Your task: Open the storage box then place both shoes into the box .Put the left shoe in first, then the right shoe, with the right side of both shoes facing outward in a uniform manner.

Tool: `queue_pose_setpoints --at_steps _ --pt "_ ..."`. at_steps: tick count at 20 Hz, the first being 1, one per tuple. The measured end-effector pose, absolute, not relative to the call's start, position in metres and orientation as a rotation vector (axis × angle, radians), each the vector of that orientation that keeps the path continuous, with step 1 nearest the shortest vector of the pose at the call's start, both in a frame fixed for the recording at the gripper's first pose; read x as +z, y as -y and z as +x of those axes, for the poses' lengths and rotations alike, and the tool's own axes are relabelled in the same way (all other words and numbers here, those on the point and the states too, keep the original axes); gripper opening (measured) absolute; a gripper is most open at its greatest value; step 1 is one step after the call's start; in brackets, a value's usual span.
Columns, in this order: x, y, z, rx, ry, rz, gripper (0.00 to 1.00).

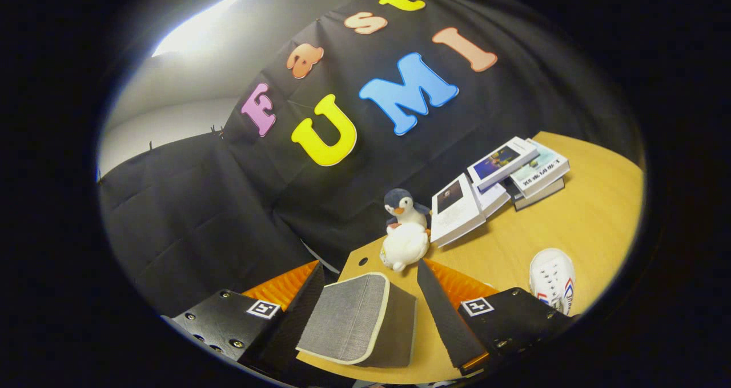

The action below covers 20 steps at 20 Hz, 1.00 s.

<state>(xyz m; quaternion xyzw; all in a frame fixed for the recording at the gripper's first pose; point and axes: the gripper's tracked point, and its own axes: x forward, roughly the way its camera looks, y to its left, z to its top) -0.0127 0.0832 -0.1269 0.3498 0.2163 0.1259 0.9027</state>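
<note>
A grey fabric storage box (351, 319) with pale trim stands on the wooden table (577, 222), lid closed, between my fingers. My gripper (368, 269) is open around it. The left finger (305, 299) lies against the box's left side, while a strip of table shows between the box and the right finger (442, 314). One white shoe (551, 278) with red and blue stripes lies on the table just to the right of the right finger, partly hidden behind the gripper body.
A plush penguin (404, 234) sits just beyond the box near the table's far edge. Several books (502, 182) lie spread and stacked further right along the black cloth wall. Bare table stretches between the books and the shoe.
</note>
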Motion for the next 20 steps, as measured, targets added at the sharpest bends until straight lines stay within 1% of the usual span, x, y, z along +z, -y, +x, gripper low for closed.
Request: queue_pose_setpoints --at_steps 10,18,19,20 --pt "-0.19 -0.129 -0.038 0.336 -0.7 0.962 0.99" --pt "-0.227 -0.168 -0.052 0.376 -0.846 1.057 0.99" --pt "-0.232 -0.172 -0.054 0.375 -0.861 1.069 0.95" --pt "-0.237 -0.175 -0.054 0.375 -0.875 1.081 0.95"
